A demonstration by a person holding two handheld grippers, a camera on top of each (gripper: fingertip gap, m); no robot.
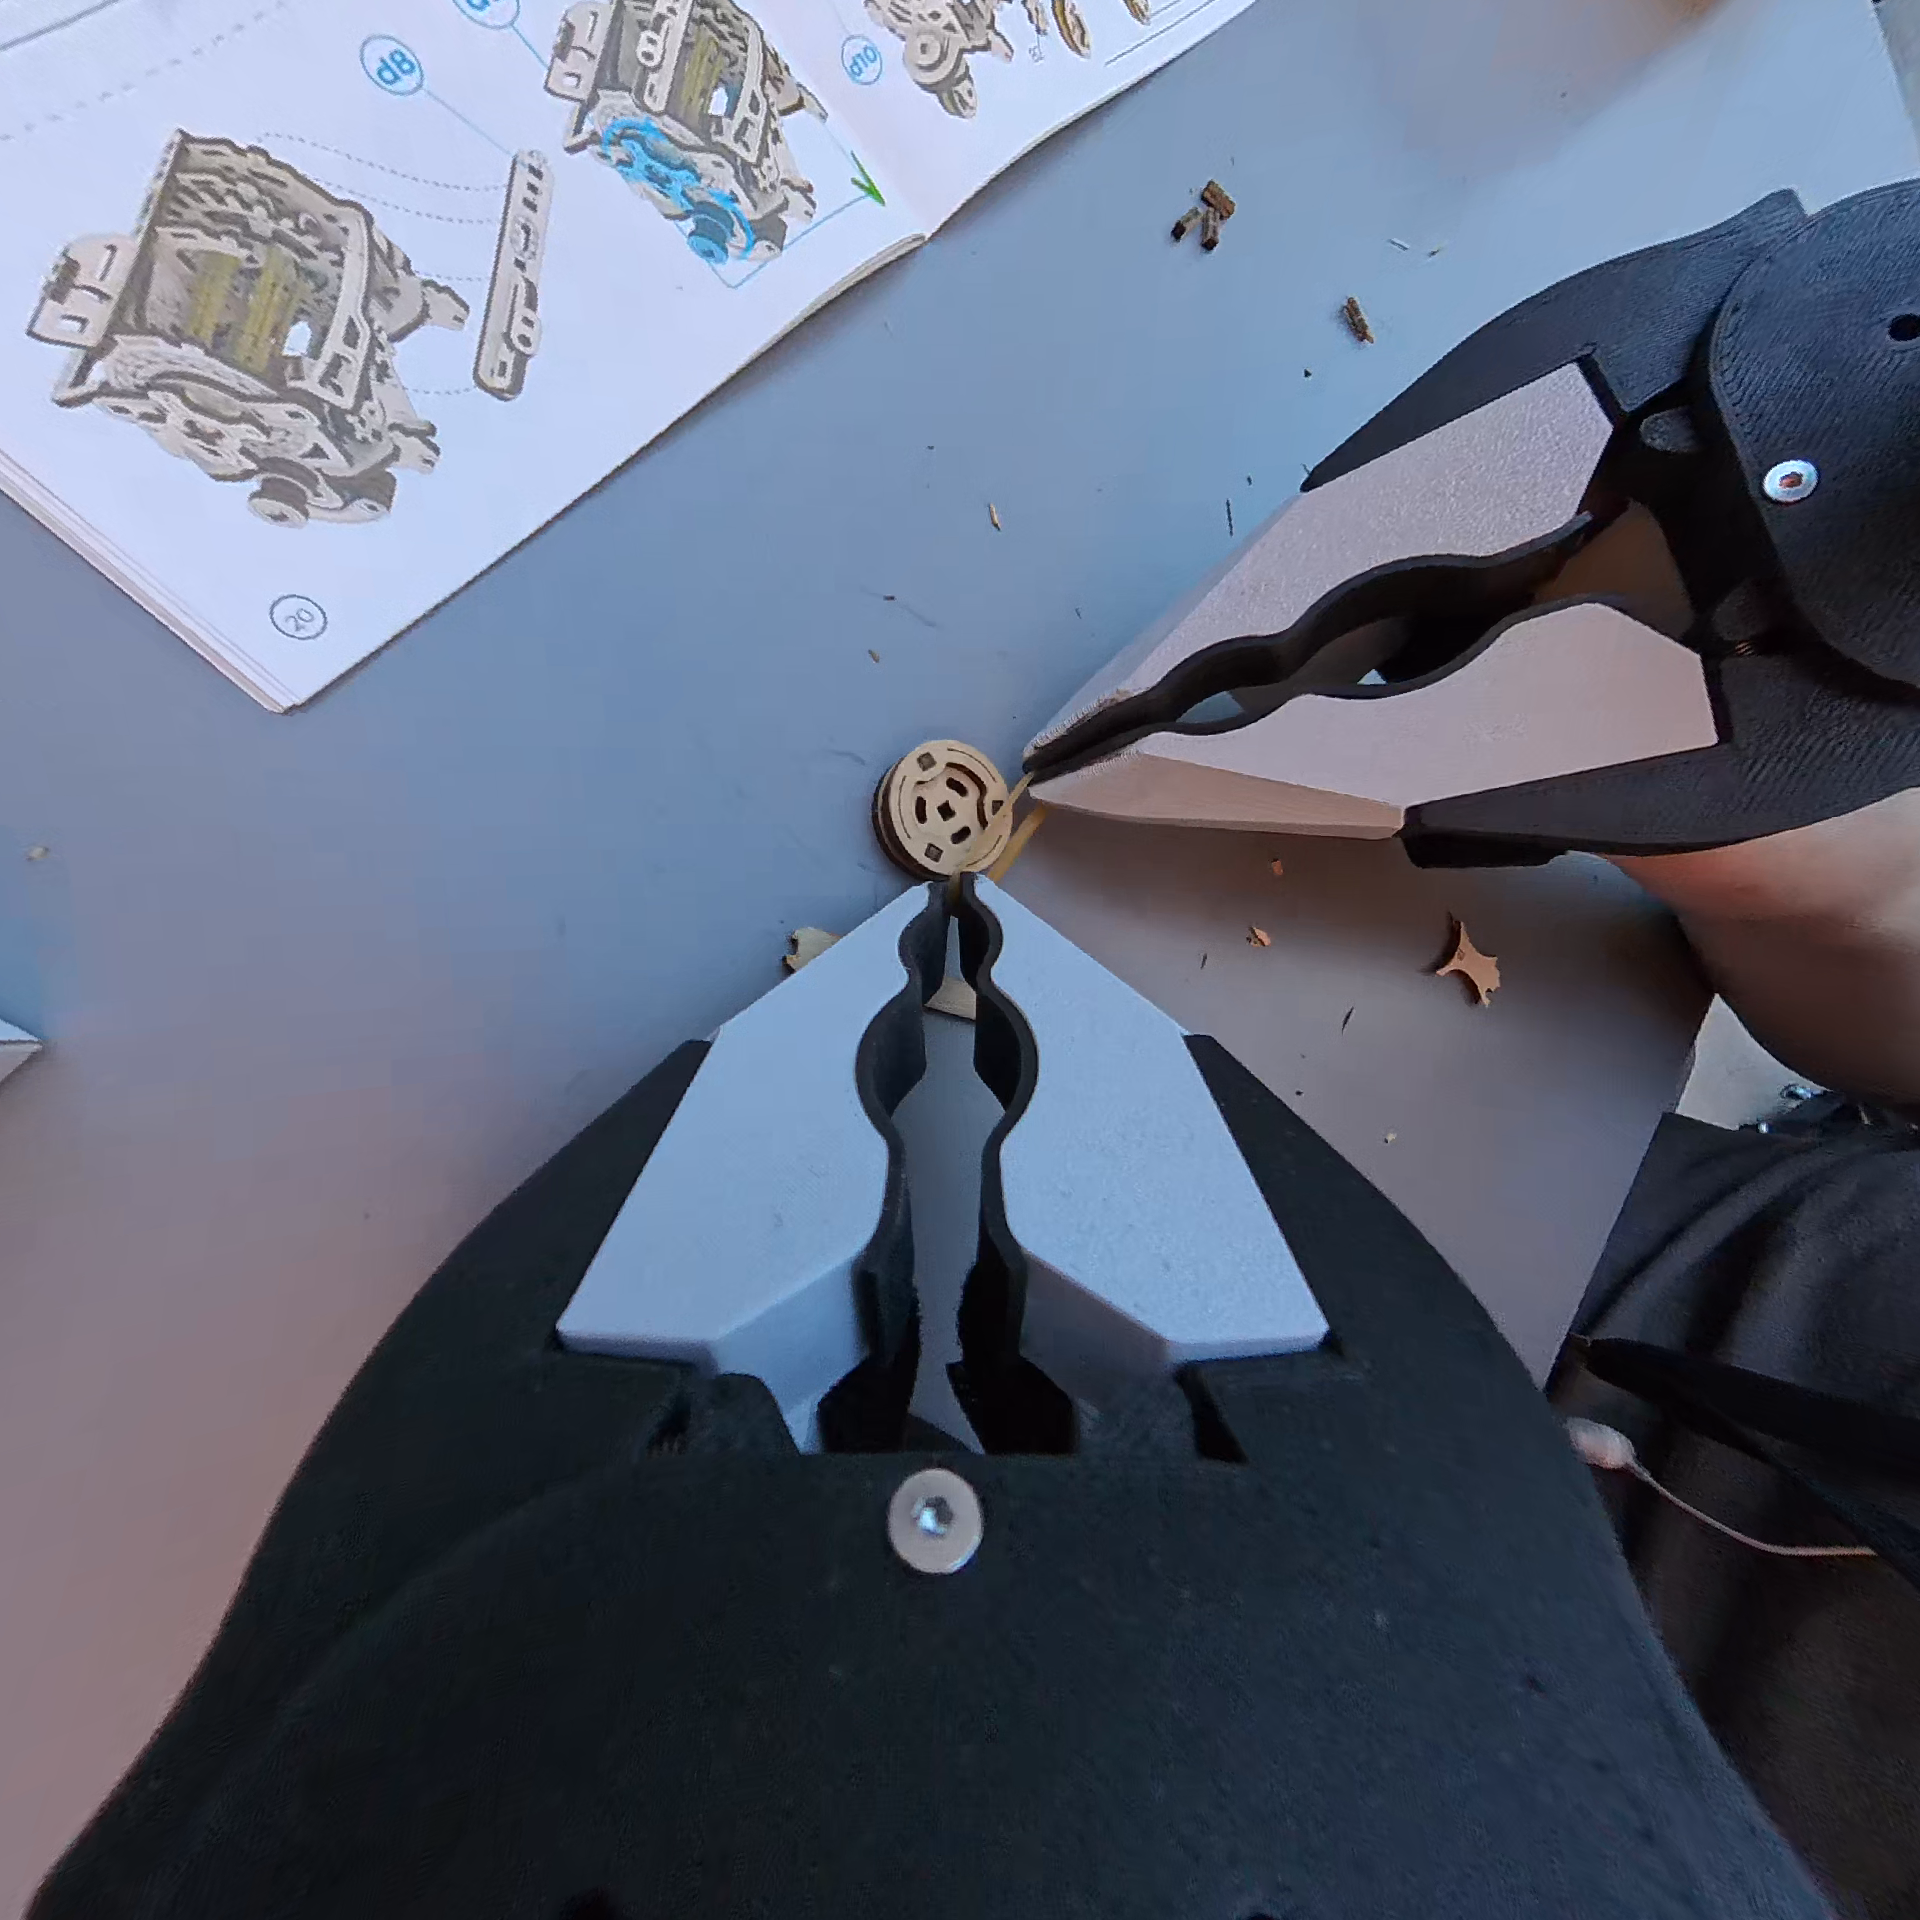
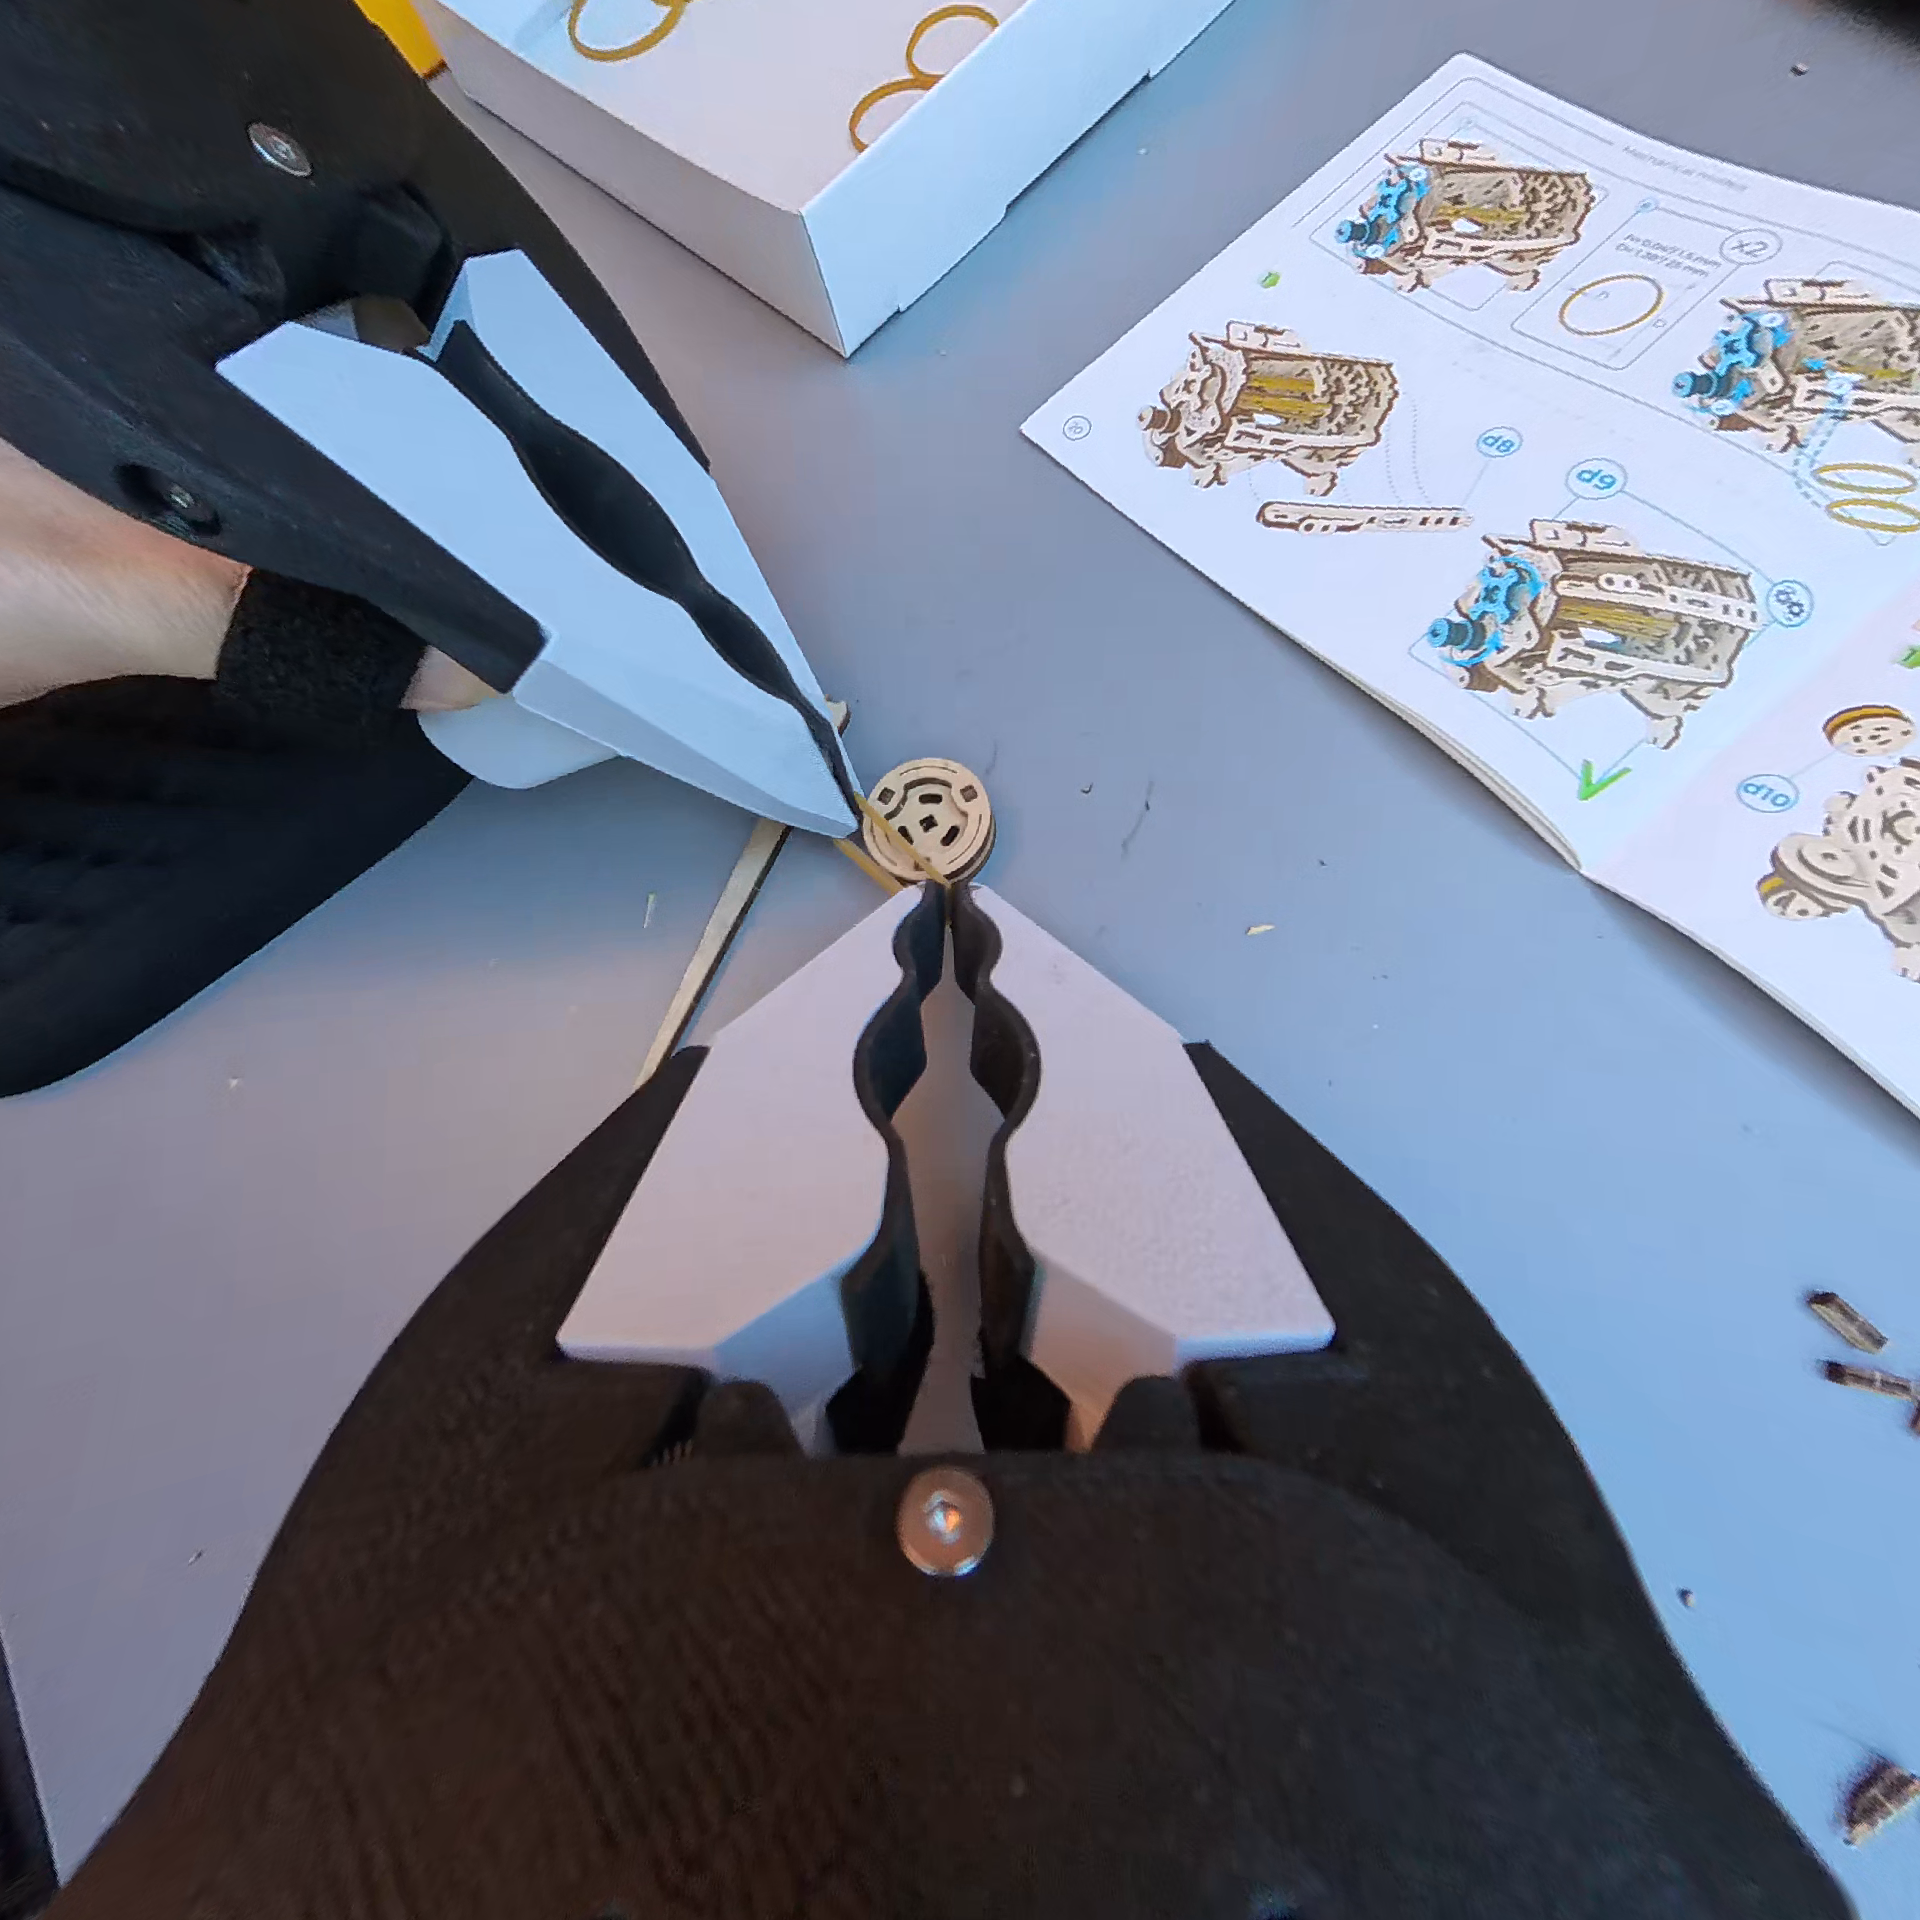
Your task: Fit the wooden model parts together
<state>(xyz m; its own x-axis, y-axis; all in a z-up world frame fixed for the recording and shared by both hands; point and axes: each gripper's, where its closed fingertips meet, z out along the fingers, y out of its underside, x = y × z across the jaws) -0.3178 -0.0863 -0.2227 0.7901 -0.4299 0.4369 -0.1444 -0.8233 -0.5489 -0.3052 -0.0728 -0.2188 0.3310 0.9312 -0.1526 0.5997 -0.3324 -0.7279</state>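
A small round wooden wheel (image 1: 943, 808) lies flat on the grey table (image 1: 623, 831); it also shows in the right wrist view (image 2: 930, 821). A thin yellow rubber band (image 2: 891, 840) is stretched across the wheel's near edge between the two grippers, and it shows in the left wrist view (image 1: 1023, 831) too. My left gripper (image 1: 958, 883) is shut on the band just below the wheel; from the right wrist view it (image 2: 852, 821) comes in from the left. My right gripper (image 2: 948, 891) is shut on the band's other end; in the left wrist view it (image 1: 1029, 767) comes in from the right.
An open instruction booklet (image 1: 416, 312) (image 2: 1558, 520) lies beyond the wheel. A white box (image 2: 831, 187) holding rubber bands stands at the back. Wood scraps (image 1: 1465, 961) (image 2: 1849, 1330) are scattered around. A thin wooden strip (image 2: 717, 935) lies under the left gripper. A hand (image 2: 83, 582) holds that gripper. Both grippers' tips are close together, under 4 cm apart.
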